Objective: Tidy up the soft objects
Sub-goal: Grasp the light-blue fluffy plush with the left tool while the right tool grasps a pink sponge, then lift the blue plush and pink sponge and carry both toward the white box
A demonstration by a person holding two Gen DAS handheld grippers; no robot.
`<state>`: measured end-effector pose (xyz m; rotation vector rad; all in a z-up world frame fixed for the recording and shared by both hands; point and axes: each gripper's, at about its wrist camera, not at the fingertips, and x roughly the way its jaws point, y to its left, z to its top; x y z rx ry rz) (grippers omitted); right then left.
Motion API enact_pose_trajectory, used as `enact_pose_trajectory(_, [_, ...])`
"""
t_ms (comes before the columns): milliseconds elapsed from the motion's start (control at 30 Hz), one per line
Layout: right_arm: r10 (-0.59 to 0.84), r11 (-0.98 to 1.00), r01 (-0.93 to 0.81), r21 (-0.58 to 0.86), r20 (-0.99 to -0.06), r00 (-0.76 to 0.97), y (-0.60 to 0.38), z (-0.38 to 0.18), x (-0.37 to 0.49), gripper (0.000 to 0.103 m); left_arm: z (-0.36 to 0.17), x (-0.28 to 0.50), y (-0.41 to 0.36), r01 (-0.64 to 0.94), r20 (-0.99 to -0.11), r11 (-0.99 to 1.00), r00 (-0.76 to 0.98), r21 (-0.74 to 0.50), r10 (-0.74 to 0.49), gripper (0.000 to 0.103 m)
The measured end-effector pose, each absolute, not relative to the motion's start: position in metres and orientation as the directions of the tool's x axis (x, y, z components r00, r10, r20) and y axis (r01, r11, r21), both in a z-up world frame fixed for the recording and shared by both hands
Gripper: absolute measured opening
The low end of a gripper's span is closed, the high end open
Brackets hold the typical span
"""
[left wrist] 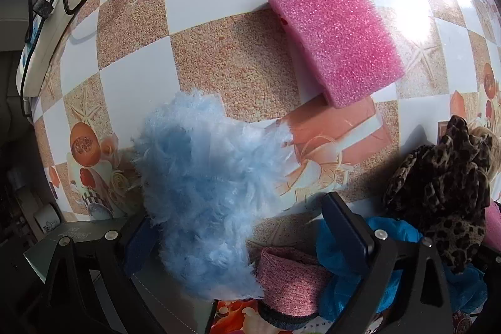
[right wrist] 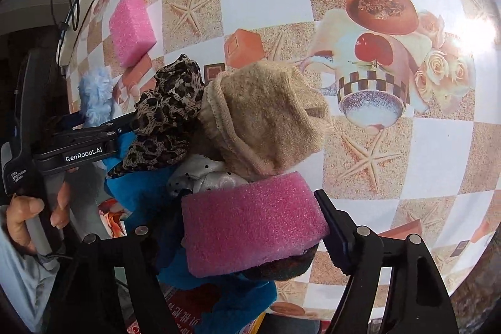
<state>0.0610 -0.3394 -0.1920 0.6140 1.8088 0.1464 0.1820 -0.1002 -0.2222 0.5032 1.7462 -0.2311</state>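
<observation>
My left gripper (left wrist: 241, 224) is open, its jaws wide apart; a fluffy light-blue piece (left wrist: 206, 196) lies against its left finger (left wrist: 137, 243), spread over the table. A pink sponge (left wrist: 335, 33) lies beyond it on the table. My right gripper (right wrist: 244, 227) has its jaws on either side of a second pink sponge (right wrist: 250, 224), which rests on a pile: blue cloth (right wrist: 137, 187), leopard scrunchie (right wrist: 169, 115), beige knit hat (right wrist: 266, 115), white dotted fabric (right wrist: 203, 177). I cannot tell whether the jaws press the sponge. The left gripper body (right wrist: 81, 146) shows in the right wrist view.
The table (left wrist: 225, 61) has a checkered cloth printed with starfish and cups. A white power strip with black cables (left wrist: 56, 8) lies at its far left edge. A pink knit roll (left wrist: 291, 280), blue cloth (left wrist: 341, 277) and the leopard scrunchie (left wrist: 444, 193) crowd the near right.
</observation>
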Motion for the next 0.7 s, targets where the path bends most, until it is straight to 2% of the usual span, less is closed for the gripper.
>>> enact_pose_trajectory(33, [0.470, 0.857, 0.332, 0.394, -0.861, -0.193, -0.340, -0.189, 0.060, 0.077, -0.217, 0.182, -0.099, 0.453, -0.967, 0.886, -0.163, 0.104, 0.197, 0.089])
enact_pose_trajectory(67, [0.464, 0.859, 0.332, 0.390, -0.866, -0.184, -0.340, -0.186, 0.059, 0.077, -0.215, 0.182, -0.097, 0.452, -0.970, 0.887, -0.161, 0.091, 0.182, 0.079])
enact_pose_trajectory(100, [0.459, 0.860, 0.334, 0.387, -0.871, -0.174, -0.341, -0.183, 0.059, 0.077, -0.213, 0.182, -0.097, 0.452, -0.973, 0.889, -0.160, 0.080, 0.169, 0.065])
enact_pose_trajectory(133, [0.453, 0.860, 0.336, 0.383, -0.877, -0.161, -0.345, -0.178, 0.057, 0.077, -0.212, 0.182, -0.096, 0.452, -0.974, 0.889, -0.158, 0.073, 0.160, 0.056])
enact_pose_trajectory(167, [0.444, 0.863, 0.336, 0.377, -0.884, -0.148, -0.346, -0.174, 0.055, 0.077, -0.208, 0.182, -0.095, 0.453, -0.975, 0.889, -0.154, 0.072, 0.158, 0.039])
enact_pose_trajectory(200, [0.429, 0.869, 0.334, 0.366, -0.893, -0.135, -0.347, -0.169, 0.053, 0.077, -0.206, 0.182, -0.093, 0.455, -0.976, 0.887, -0.142, 0.084, 0.165, 0.036])
enact_pose_trajectory(300, [0.394, 0.879, 0.330, 0.345, -0.914, -0.094, -0.353, -0.154, 0.047, 0.077, -0.188, 0.176, -0.090, 0.428, -0.985, 0.900, -0.101, 0.087, 0.143, 0.033])
enact_pose_trajectory(500, [0.354, 0.881, 0.340, 0.328, -0.935, -0.015, -0.360, -0.129, 0.037, 0.077, -0.135, 0.166, -0.076, 0.355, -0.997, 0.932, 0.002, 0.073, 0.078, 0.032])
enact_pose_trajectory(700, [0.328, 0.895, 0.315, 0.317, -0.944, 0.017, -0.361, -0.113, 0.033, 0.077, -0.077, 0.130, -0.100, 0.377, -0.995, 0.923, 0.086, 0.077, 0.049, 0.033])
